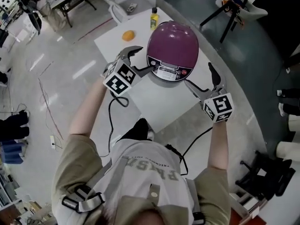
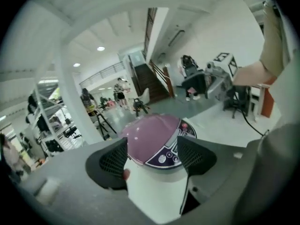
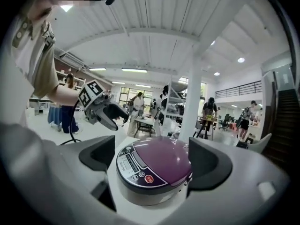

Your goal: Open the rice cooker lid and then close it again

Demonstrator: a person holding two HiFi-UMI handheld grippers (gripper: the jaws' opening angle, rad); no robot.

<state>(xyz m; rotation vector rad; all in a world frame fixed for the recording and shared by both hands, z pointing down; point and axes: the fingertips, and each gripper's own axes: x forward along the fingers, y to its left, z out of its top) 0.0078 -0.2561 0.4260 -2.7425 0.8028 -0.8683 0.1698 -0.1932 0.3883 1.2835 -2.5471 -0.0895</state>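
Observation:
The rice cooker (image 1: 172,48) has a glossy purple domed lid and a grey control panel facing me; the lid is down. It stands on the white table (image 1: 159,104). My left gripper (image 1: 144,58) hovers at the cooker's left front, jaws open with nothing between them. My right gripper (image 1: 199,76) hangs open off its right front, clear of the body. In the left gripper view the cooker (image 2: 150,137) shows beyond the open left gripper (image 2: 152,156). In the right gripper view the cooker (image 3: 157,161) sits ahead of the open right gripper (image 3: 152,162), with the left gripper (image 3: 105,112) beyond it.
A yellow bottle (image 1: 153,20) and an orange round thing (image 1: 128,35) lie at the table's far end. A black cable (image 1: 112,114) hangs off the left edge. Tripods and chairs stand on the floor around; people are in the background.

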